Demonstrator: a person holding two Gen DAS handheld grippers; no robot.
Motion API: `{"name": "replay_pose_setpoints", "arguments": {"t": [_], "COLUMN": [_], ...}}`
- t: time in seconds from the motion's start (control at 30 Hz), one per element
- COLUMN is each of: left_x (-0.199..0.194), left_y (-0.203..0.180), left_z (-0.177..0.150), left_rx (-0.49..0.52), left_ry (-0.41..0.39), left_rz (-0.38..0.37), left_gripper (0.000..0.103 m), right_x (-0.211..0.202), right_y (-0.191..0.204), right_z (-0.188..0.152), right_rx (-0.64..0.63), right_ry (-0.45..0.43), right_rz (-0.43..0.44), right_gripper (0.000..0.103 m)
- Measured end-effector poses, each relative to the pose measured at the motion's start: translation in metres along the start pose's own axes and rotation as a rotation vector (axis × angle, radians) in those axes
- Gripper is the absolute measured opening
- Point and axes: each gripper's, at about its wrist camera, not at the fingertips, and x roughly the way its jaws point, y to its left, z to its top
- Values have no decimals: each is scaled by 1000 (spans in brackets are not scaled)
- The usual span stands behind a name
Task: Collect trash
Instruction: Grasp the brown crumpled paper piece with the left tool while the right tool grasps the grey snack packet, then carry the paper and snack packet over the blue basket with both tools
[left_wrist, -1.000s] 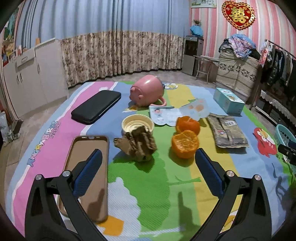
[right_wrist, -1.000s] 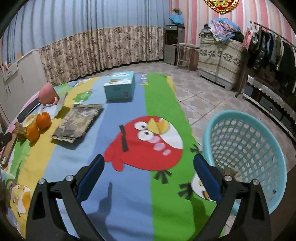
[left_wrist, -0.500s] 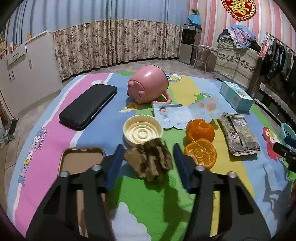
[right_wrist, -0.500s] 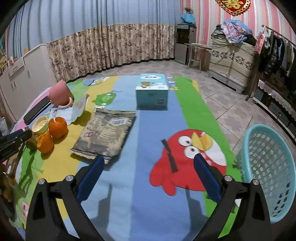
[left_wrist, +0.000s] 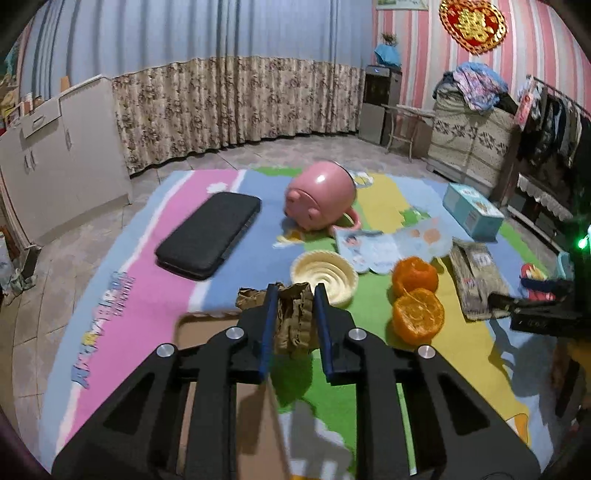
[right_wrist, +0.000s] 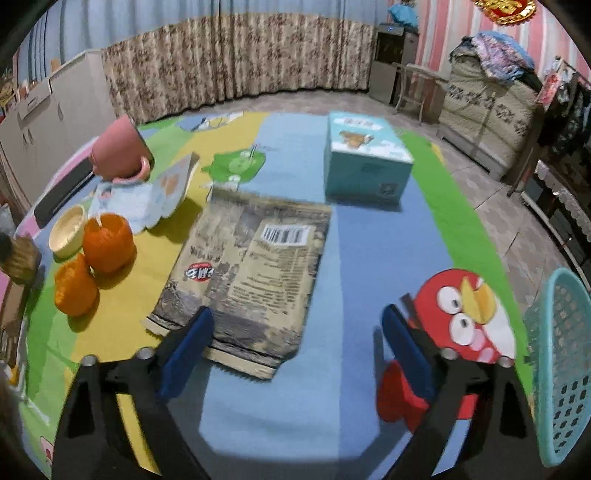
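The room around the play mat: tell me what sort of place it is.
Most likely a lived-in room of a home. A colourful cartoon play mat covers a tiled floor, long curtains hang along the far wall, and a clothes rack stands beside a heap of folded bedding.

Cartoon mat (right_wrist: 362, 258) carries snack bag (right_wrist: 255, 258), oranges (right_wrist: 107, 247).

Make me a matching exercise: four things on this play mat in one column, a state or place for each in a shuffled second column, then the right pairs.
1. crumpled brown paper
2. pink mug
3. snack bag
4. teal basket

A. lying on its side
B. off the mat's edge, at far right
C. clamped in the left gripper
D. flat, barcode up, before the open right gripper

Pairs: 1-C, 2-A, 3-D, 4-B
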Motion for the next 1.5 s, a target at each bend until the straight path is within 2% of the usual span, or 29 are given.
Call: {"name": "replay_pose_setpoints", "arguments": {"t": [0.1, 0.13, 0.17, 0.2, 0.27, 0.37, 0.57, 0.77, 0.97, 1.1, 1.23, 1.5], "left_x": [-1, -1, -1, -1, -2, -3, -19, -40, -52, -53, -51, -37], "left_y": [10, 11, 12, 11, 8, 7, -14, -44, -94, -132, -169, -245], "left_z": [4, 5, 5, 4, 3, 2, 6, 17, 25, 32, 40, 50], "left_rx": [-30, -39, -44, -49, -49, -51, -17, -8, 51, 72, 100, 147], "left_ry": [-2, -1, 0, 2, 1, 0, -30, -72, -101, -111, -121, -118], "left_rz": [2, -1, -5, -7, -4, -10, -14, -47, -74, -115, -150, -231], "left_gripper": [19, 19, 19, 19, 19, 19, 19, 19, 19, 19, 19, 19], "right_x": [2, 1, 0, -2, -4, -13, -51, -101, -157, -176, -188, -189], "right_y": [-1, -1, -1, -1, -2, -3, -30, -75, -136, -180, -230, -292], "right_z": [-1, -1, -1, -1, -3, -10, -21, -31, -40, -48, -64, -91], "right_rx": [15, 15, 15, 11, 1, -6, 2, 24, 99, 171, 258, 357], "right_ry": [2, -1, -4, -6, -14, -39, -128, -202, -314, -355, -367, -356], "right_rz": [47, 57, 66, 74, 81, 99, 77, 28, -27, -55, -86, -136], "right_gripper": [69, 58, 43, 36, 15, 4, 3, 3, 3, 3, 3, 3]}}
